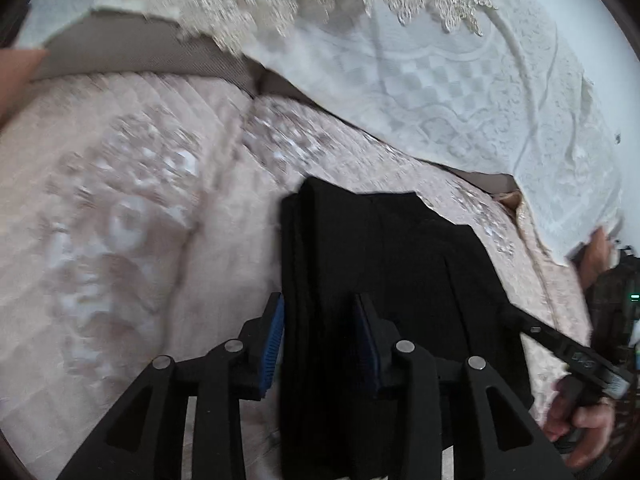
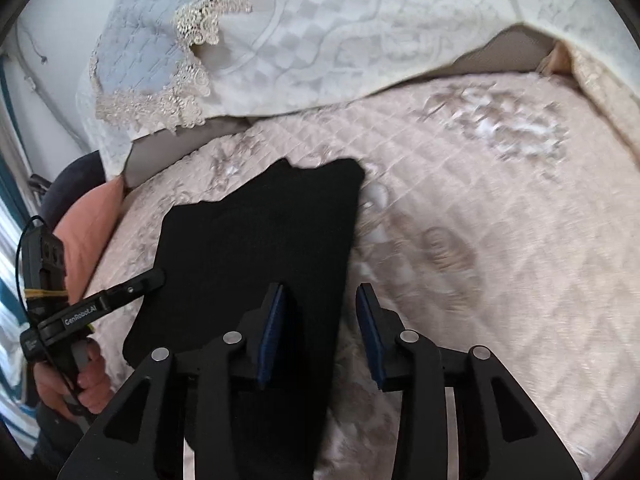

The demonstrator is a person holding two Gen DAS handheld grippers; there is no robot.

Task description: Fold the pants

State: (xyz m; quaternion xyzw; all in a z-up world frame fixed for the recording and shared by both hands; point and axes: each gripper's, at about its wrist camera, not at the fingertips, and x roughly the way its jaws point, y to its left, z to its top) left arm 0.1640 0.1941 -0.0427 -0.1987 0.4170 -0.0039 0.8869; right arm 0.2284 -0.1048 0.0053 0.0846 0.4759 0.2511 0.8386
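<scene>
The black pants [image 1: 384,280] lie folded into a compact stack on the pink quilted bedspread [image 1: 120,220]. My left gripper [image 1: 320,332] is open, its blue pads [image 1: 274,348] astride the stack's left edge, holding nothing. In the right wrist view the pants [image 2: 256,264] lie left of centre. My right gripper [image 2: 322,332] is open over the stack's right edge, left pad above the cloth, right pad [image 2: 370,336] above the bedspread [image 2: 500,240]. Each gripper shows in the other's view: the right one [image 1: 560,344] at the stack's right, the left one [image 2: 120,292] at its left.
A white textured cover with lace trim [image 1: 460,80] is draped over pillows at the head of the bed, also in the right wrist view [image 2: 320,40]. An orange cushion [image 2: 92,232] lies at the bed's left edge. The person's hands hold both gripper handles.
</scene>
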